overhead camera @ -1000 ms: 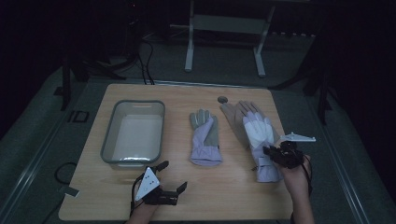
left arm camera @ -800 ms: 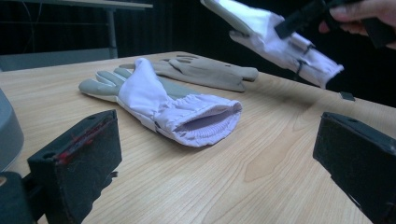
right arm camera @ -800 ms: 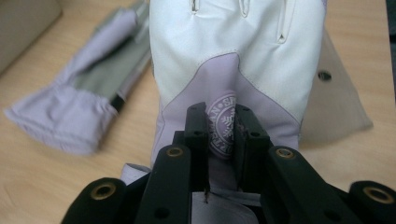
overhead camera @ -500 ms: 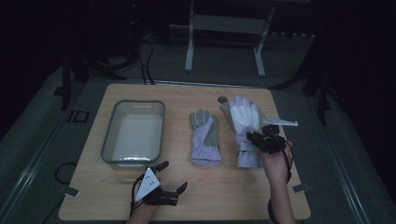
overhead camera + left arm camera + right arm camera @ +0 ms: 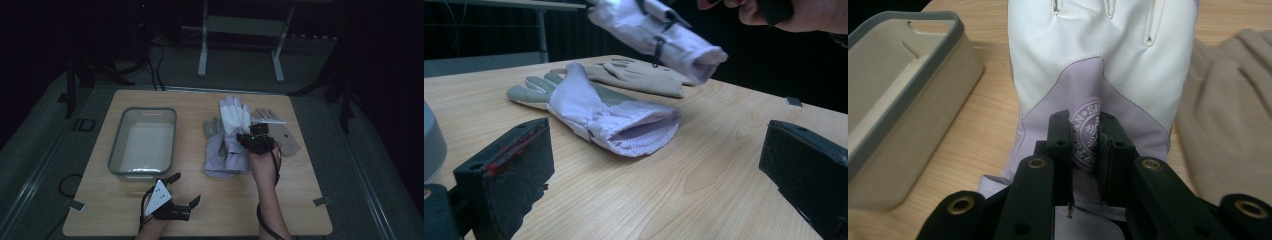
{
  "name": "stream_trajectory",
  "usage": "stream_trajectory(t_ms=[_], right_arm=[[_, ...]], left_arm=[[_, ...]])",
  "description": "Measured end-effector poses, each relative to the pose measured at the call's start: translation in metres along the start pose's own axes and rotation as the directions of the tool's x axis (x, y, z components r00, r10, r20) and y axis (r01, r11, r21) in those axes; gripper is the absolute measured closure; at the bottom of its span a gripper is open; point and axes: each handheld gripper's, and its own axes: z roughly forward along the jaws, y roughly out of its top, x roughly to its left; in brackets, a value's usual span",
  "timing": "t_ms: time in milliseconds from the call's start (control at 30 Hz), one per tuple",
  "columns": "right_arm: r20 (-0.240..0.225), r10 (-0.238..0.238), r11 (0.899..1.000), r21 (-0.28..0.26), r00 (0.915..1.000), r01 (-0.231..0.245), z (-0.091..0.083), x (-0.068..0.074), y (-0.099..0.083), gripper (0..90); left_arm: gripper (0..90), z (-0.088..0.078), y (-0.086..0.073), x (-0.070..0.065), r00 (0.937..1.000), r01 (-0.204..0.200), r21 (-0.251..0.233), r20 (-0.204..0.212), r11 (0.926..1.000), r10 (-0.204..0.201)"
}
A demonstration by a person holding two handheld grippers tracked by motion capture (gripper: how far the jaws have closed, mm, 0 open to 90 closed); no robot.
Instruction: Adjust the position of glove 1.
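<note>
Darkness surrounds a pale wooden table, the biggest thing in sight and the landmark for the rest. Toward its left side sits a grey-rimmed tub, open and empty, probably there to receive things. Near the table's middle lies a lilac and grey glove, flat, cuff toward the person. Beyond it, toward the table's right, a beige glove lies flat too.

Above the middle of the table, partly over the lying lilac glove, hangs its white and lilac mate, lifted clear of the wood. It is carried by the right gripper, whose jaws are pinched together on the cuff fabric, right at the round printed emblem; gripping near the cuff lets the fingers trail freely. I judge it is being brought toward its partner or the tub.

At the table's near edge, the left gripper waits with jaws wide apart, holding nothing.
</note>
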Motion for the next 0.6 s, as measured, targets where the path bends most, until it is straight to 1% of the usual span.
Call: stream_trajectory(t_ms=[33, 100, 133, 200, 267, 367, 500, 533, 600], right_arm=[[-0.005, 0.006, 1.000, 0.005, 1.0000, -0.006, 0.003, 0.003, 0.001, 78.8], [0.001, 0.014, 1.000, 0.007, 0.9999, -0.014, 0.009, 0.011, 0.002, 78.8], [-0.008, 0.025, 1.000, 0.002, 0.9997, -0.025, 0.011, 0.014, 0.002, 78.7], [-0.011, 0.036, 0.999, -0.004, 0.9993, -0.036, 0.017, 0.020, 0.001, 78.6], [-0.005, 0.048, 0.999, -0.011, 0.9988, -0.048, 0.022, 0.025, -0.001, 78.5], [0.011, 0.073, 0.997, -0.003, 0.9973, -0.073, 0.034, 0.026, -0.006, 78.3], [0.017, 0.100, 0.994, 0.030, 0.9948, -0.101, 0.051, 0.026, -0.015, 77.4], [0.007, 0.116, 0.992, 0.045, 0.9932, -0.116, 0.054, 0.027, -0.017, 77.0], [0.001, 0.113, 0.993, 0.045, 0.9936, -0.113, 0.057, 0.028, -0.018, 76.7]], left_arm=[[1.3, 0.000, 0.000, 0.000, 1.0000, -0.001, 0.000, 0.001, 1.0000, 0.001], [1.3, 0.000, 0.000, 0.000, 1.0000, -0.002, 0.000, 0.001, 1.0000, 0.002], [1.3, 0.000, 0.000, 0.000, 1.0000, -0.001, 0.000, 0.002, 1.0000, 0.001], [1.3, 0.000, 0.000, 0.000, 1.0000, -0.002, -0.001, 0.003, 1.0000, 0.002], [1.3, 0.000, 0.000, 0.000, 1.0000, -0.003, -0.001, 0.003, 1.0000, 0.003], [1.3, 0.000, 0.000, 0.000, 1.0000, -0.007, 0.001, 0.005, 1.0000, 0.007], [1.3, 0.000, 0.000, 0.000, 1.0000, -0.002, 0.000, 0.007, 1.0000, 0.002], [1.3, 0.000, 0.000, 0.000, 1.0000, -0.002, 0.001, 0.008, 1.0000, 0.002], [1.3, 0.000, 0.000, 0.000, 1.0000, -0.001, 0.000, 0.007, 1.0000, 0.001]])
